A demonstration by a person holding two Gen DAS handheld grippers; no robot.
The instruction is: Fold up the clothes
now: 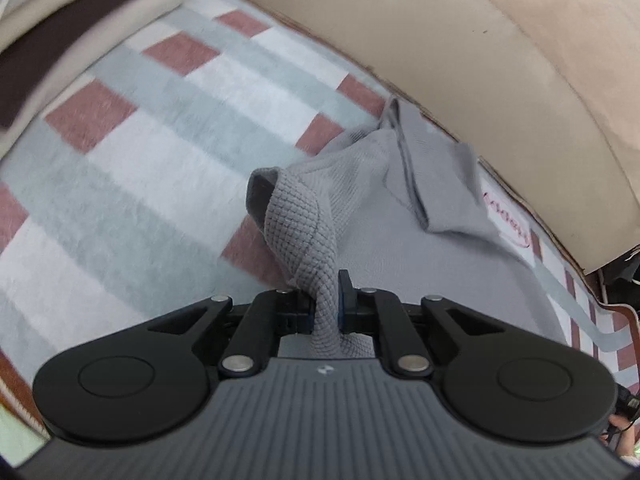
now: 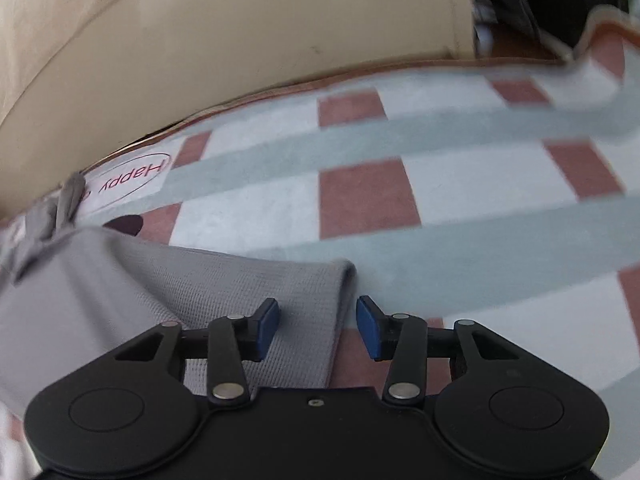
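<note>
A checked blanket (image 1: 132,168) of grey, white and dull-red squares spreads below a beige cushion (image 1: 460,40). On it lies a grey knit garment (image 1: 460,280), just ahead of both tools. The left tongs (image 1: 324,300) pinch a twisted fold of it. The right tongs (image 2: 317,326) gape, the garment's edge lying loose between their blue pads (image 2: 370,328).

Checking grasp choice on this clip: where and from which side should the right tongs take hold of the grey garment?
Grip the flat ribbed end of the grey garment, coming from above and astride its edge. It lies smooth on the checked blanket, free along its right side, directly between the open right tongs. The left tongs already pinch a bunched waffle-knit part.
</note>
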